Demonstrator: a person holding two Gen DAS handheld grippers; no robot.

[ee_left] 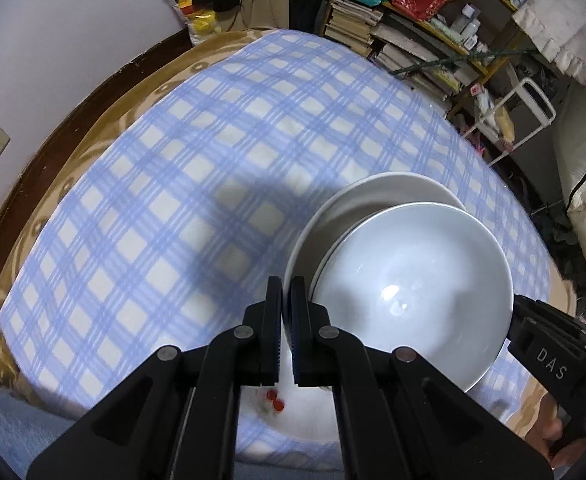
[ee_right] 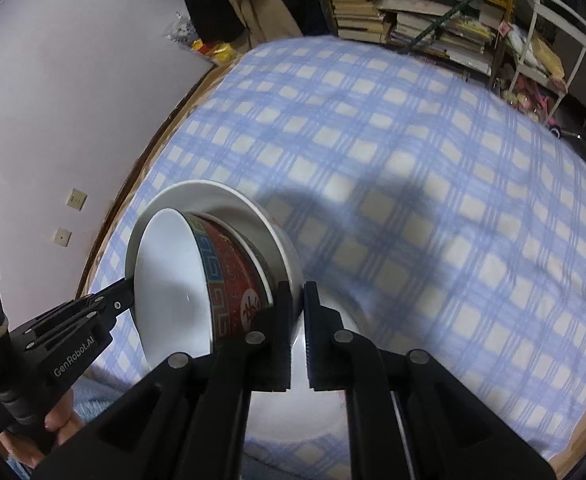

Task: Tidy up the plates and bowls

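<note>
Left wrist view first: the left gripper (ee_left: 286,292) has its jaws pinched together on the rim of a white plate (ee_left: 325,216), at the plate's nine o'clock edge. On that plate sits a white bowl (ee_left: 409,280), filling the frame's three o'clock side, its glossy inside catching a highlight. At four o'clock, the right gripper (ee_left: 517,312) bites the far side of the stack, a hand (ee_left: 553,436) wrapped round its handle below. Under everything spreads a blue-and-white checked cloth (ee_left: 173,160) with a dark shadow across its middle, and at one o'clock a bookshelf (ee_left: 413,40) stands crammed with books. Switch to the right wrist view: the right gripper (ee_right: 297,292) is closed tight on the plate (ee_right: 221,200) rim too, the thin edge running between the pads. The bowl (ee_right: 173,280) shows its outside here, red with a blue key-pattern band and a white medallion. The stack looks tilted and clear of the checked cloth (ee_right: 413,160), though the blur makes that hard to confirm. At eight o'clock, the left gripper (ee_right: 127,292) reaches in to the plate's opposite edge, fingers of a hand (ee_right: 59,420) curled on its grip.
</note>
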